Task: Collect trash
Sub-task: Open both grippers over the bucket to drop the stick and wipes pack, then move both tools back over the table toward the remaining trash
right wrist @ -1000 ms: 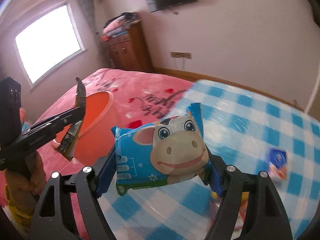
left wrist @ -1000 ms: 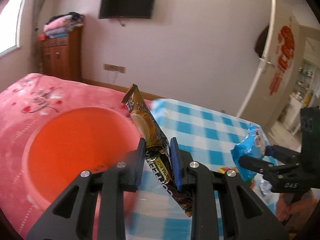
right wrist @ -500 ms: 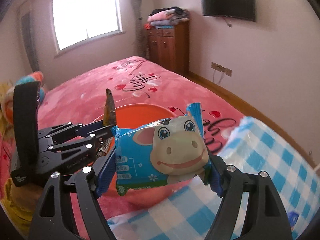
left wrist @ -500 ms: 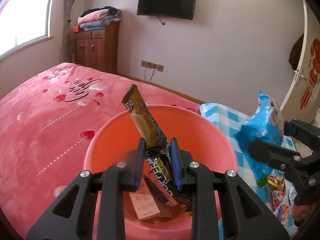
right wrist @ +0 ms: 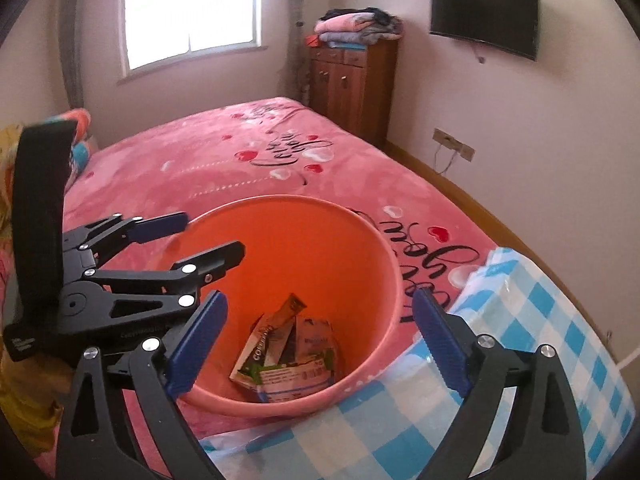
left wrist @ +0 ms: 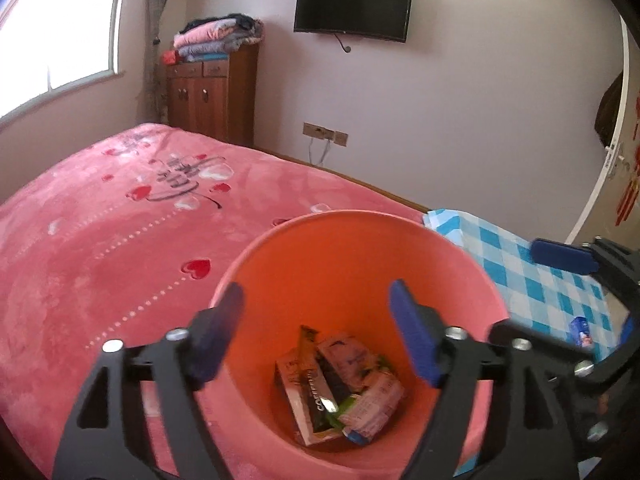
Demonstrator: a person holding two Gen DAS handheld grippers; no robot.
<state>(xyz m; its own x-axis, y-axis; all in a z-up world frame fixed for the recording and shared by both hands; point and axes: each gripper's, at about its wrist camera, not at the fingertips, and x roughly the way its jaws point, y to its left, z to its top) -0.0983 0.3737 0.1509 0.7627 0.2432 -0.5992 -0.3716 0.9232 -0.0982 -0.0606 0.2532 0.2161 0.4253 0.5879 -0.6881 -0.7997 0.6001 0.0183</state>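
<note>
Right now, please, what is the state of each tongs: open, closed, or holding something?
Left tongs: open, holding nothing, above the orange bin.
Right tongs: open, holding nothing, above the same bin.

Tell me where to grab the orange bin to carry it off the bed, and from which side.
Grip the rim of the orange bin, coming down from above with one finger inside the wall and one outside. The bin stands upright and open-topped on the pink bedspread, its thin lip is exposed all around, and its smooth round wall looks too wide to span. The right gripper is already open over it.
</note>
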